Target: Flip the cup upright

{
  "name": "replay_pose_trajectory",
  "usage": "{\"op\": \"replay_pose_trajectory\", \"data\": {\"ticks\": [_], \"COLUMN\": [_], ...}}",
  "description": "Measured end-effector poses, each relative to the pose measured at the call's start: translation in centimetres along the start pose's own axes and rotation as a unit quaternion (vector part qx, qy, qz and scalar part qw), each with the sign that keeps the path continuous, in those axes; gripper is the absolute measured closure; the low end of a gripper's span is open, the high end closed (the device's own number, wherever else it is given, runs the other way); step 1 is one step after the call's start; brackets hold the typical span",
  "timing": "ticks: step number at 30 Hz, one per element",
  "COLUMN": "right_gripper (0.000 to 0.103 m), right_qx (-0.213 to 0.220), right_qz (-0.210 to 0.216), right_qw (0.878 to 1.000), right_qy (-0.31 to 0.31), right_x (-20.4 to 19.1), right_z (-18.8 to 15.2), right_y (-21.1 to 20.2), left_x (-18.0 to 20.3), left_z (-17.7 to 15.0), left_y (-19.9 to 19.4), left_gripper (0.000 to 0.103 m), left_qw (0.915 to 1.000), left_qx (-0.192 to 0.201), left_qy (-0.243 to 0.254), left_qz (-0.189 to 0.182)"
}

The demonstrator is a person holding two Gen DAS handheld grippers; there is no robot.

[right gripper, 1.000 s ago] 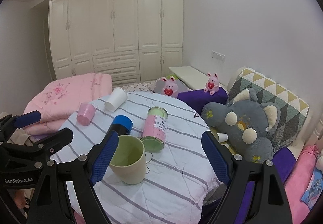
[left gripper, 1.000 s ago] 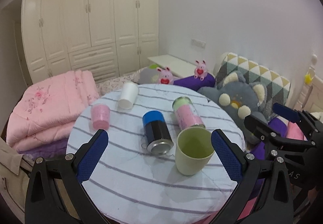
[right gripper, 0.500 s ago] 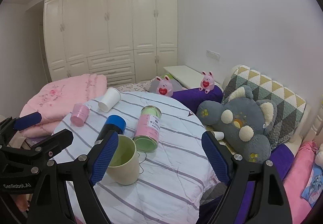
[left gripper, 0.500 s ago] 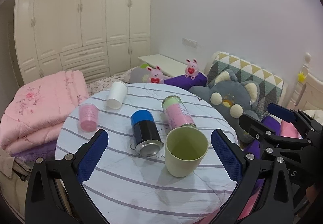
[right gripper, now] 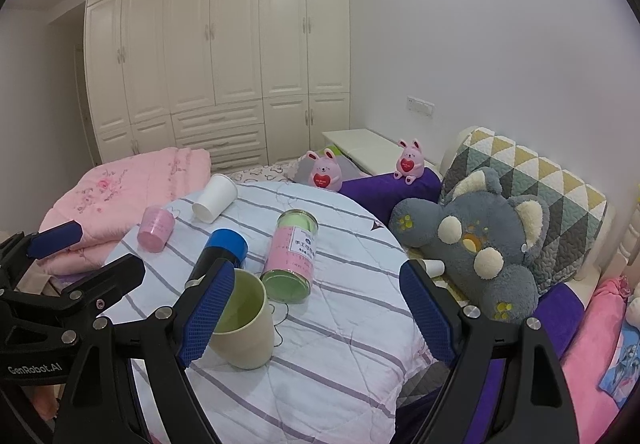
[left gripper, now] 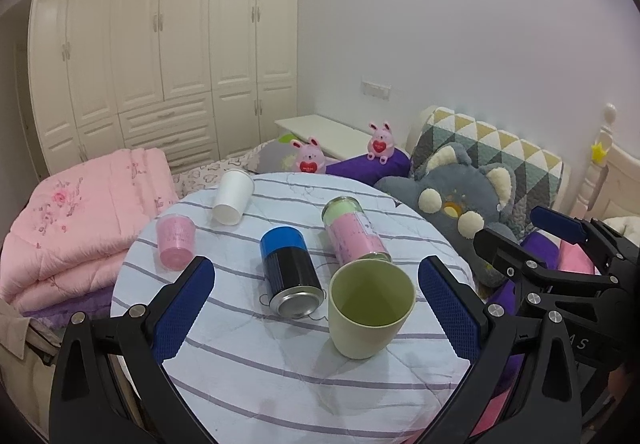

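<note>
The pale green plastic cup (left gripper: 370,308) was found standing upright, mouth up, on the round table covered with a white cloth with purple stripes (left gripper: 280,364), toward the near edge. It wasn't being held by anything. The left gripper (left gripper: 316,308) was kept wide open, its blue-padded fingers spread well apart with the cup framed between them but not touched. Same deal with the right gripper (right gripper: 316,308): jaws spread wide, nothing clamped, and the cup (right gripper: 244,328) was seen just behind its left pad.

Just beside the cup, a black metal can with a blue cap (left gripper: 290,268) was lying on its side, silver bottom facing the camera. Next to that, a pink-labelled cylindrical tin with a light green lid (left gripper: 352,232) was also left lying down. Farther back, a small translucent pink plastic cup (left gripper: 175,242) and a white paper cup (left gripper: 232,195) were both tipped over on the cloth.

Off the table, a big grey plush bear (right gripper: 476,240) was propped against a triangle-patterned quilted cushion (right gripper: 552,179), and a folded pink quilt (left gripper: 76,219) was piled on the left.
</note>
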State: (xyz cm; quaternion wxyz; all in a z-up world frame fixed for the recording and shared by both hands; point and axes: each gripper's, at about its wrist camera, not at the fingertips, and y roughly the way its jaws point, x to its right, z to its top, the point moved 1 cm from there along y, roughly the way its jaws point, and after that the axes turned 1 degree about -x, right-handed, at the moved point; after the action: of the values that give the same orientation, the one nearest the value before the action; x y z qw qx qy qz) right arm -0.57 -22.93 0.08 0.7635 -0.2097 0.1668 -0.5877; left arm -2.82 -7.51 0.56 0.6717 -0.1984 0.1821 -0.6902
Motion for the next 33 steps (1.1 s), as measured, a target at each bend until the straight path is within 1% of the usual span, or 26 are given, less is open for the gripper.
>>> {"op": "replay_pose_trajectory", "data": {"ticks": [7, 14, 17, 33], "right_gripper": [0.017, 0.017, 0.017, 0.017], "right_qx": [0.037, 0.053, 0.055, 0.048], "right_qz": [-0.009, -0.025, -0.028, -0.025], "right_qw": [0.999, 0.998, 0.998, 0.999], "right_qy": [-0.003, -0.009, -0.007, -0.004], "right_x": [-0.2, -0.6, -0.5, -0.4], "right_z": [-0.1, -0.1, -0.1, -0.1], "right_y": [-0.4, -0.9, -1.0, -0.8], "left_x": [-0.2, -0.3, -0.3, -0.3], "left_z": [0.3, 0.2, 0.3, 0.3], "left_y": [-0.4, -0.4, -0.4, -0.2], "left_gripper": [0.000, 0.000, 0.000, 0.000], "left_qw": [0.9997, 0.9991, 0.9989, 0.9988], "left_qx": [0.024, 0.041, 0.046, 0.047], "left_qy": [0.005, 0.005, 0.004, 0.009], "left_qz": [0.006, -0.008, -0.013, -0.009]}}
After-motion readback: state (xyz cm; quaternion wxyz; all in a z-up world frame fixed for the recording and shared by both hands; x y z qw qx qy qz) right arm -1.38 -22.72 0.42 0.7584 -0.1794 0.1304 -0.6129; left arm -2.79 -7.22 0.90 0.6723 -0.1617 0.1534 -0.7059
